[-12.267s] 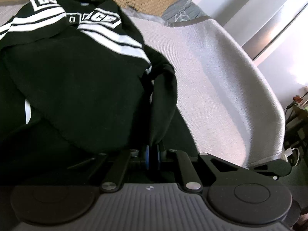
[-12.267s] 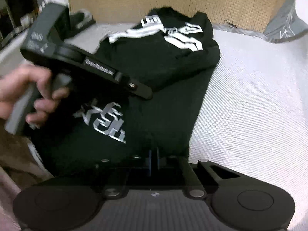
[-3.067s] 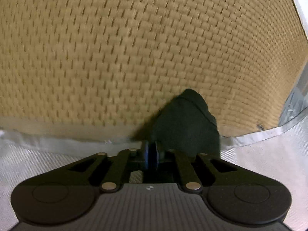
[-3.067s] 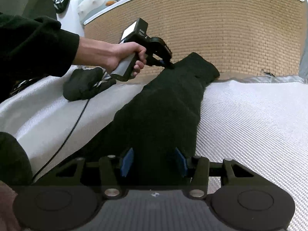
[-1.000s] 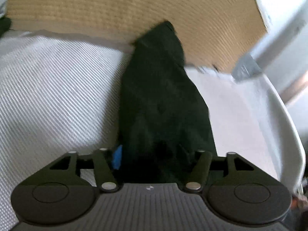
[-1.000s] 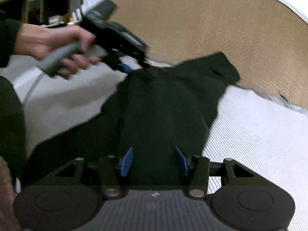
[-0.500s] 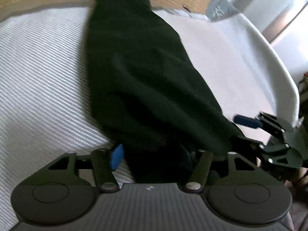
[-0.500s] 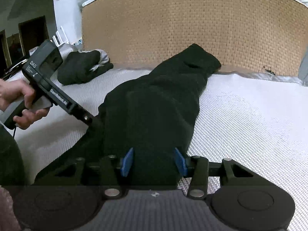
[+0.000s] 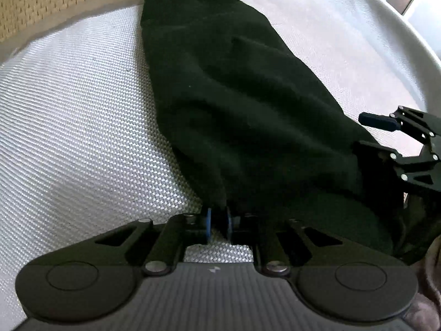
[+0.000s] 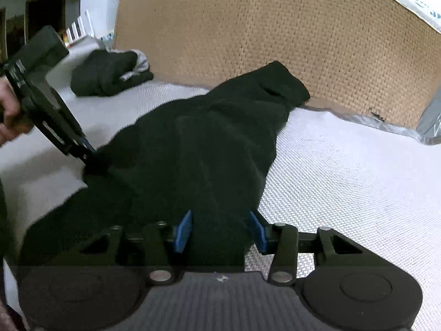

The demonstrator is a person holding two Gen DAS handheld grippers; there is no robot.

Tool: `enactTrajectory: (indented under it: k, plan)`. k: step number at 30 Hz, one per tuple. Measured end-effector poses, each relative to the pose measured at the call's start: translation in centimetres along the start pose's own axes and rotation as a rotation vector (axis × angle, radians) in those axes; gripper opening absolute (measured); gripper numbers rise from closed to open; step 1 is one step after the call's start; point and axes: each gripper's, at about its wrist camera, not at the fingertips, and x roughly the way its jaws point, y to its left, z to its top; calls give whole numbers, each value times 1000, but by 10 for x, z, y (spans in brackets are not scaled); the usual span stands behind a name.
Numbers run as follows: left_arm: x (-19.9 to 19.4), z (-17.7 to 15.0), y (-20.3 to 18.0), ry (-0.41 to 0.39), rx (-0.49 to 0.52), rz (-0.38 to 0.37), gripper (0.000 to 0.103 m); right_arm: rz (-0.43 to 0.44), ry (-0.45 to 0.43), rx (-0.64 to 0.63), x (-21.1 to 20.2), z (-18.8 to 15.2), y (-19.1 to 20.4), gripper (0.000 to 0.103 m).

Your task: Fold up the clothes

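I've got the black garment [image 10: 204, 149] lying as a long narrow strip on the white woven mattress [image 10: 344, 171], its far end bunched up against the tan woven headboard [image 10: 275, 41]. My left claw [image 9: 217, 222] is pinched nearly closed on the near left corner of the cloth, a fold of black fabric squeezed between the blue pads. My right claw [image 10: 220, 230] is spread wide, straddling the near edge with the cloth running between its fingers, but it isn't clamping anything. So the step, as I read it, is getting a second grip on this end before carrying it over toward the headboard. To do it well I want the right claw closing on all the layers at the edge, level with the left one, so both corners lift together. Then lift just enough to clear the strip, move both claws at the same pace, and lay the edge down square. Another dark bundle [image 10: 107, 73] sits far left by the headboard, well clear.
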Motion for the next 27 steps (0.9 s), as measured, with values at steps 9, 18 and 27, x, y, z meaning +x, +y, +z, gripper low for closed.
enactTrajectory:
  k: [9, 18, 27]
  plan:
    - [19, 12, 4, 40, -32, 2, 19, -16, 81, -66, 18, 1, 4, 49]
    - [29, 19, -5, 28, 9, 56, 19, -23, 111, -99, 20, 4, 4, 52]
    - [34, 21, 6, 1, -38, 29, 18, -27, 131, -103, 16, 2, 2, 52]
